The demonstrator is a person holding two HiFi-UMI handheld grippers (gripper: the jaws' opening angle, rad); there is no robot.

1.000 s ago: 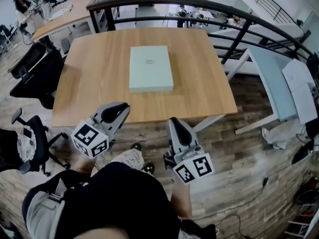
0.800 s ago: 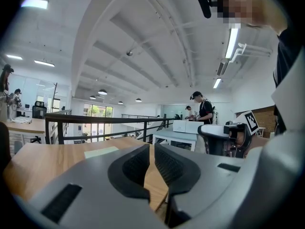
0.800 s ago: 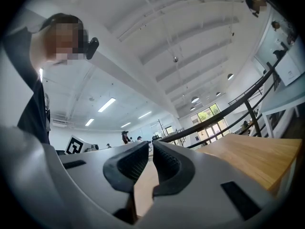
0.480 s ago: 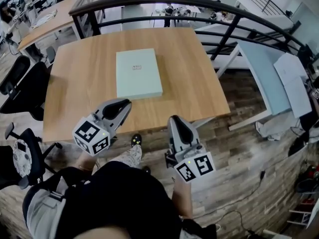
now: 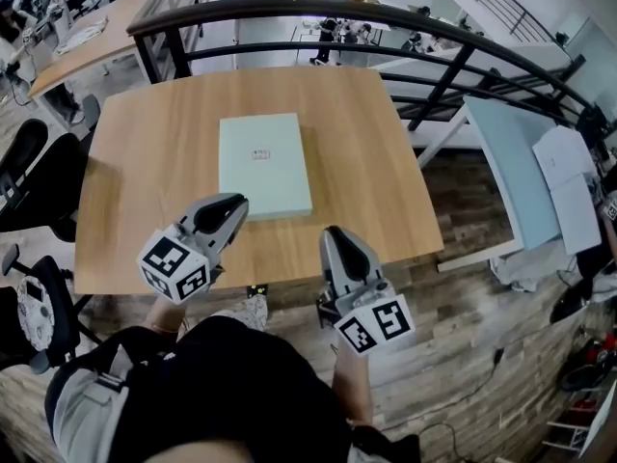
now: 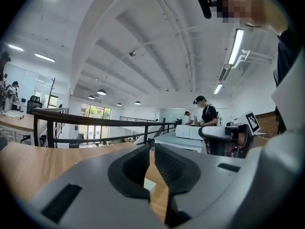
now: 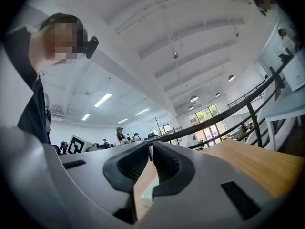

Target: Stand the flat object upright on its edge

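One flat box (image 5: 263, 164) lies on one table (image 5: 135, 172). Two grippers, the left gripper (image 5: 232, 205) and the right gripper (image 5: 334, 233), are both clenched and empty.

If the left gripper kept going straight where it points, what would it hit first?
Probably the flat pale-green box on the wooden table: its near corner lies just ahead of the left gripper. Height is unclear, so it might skim over the top.
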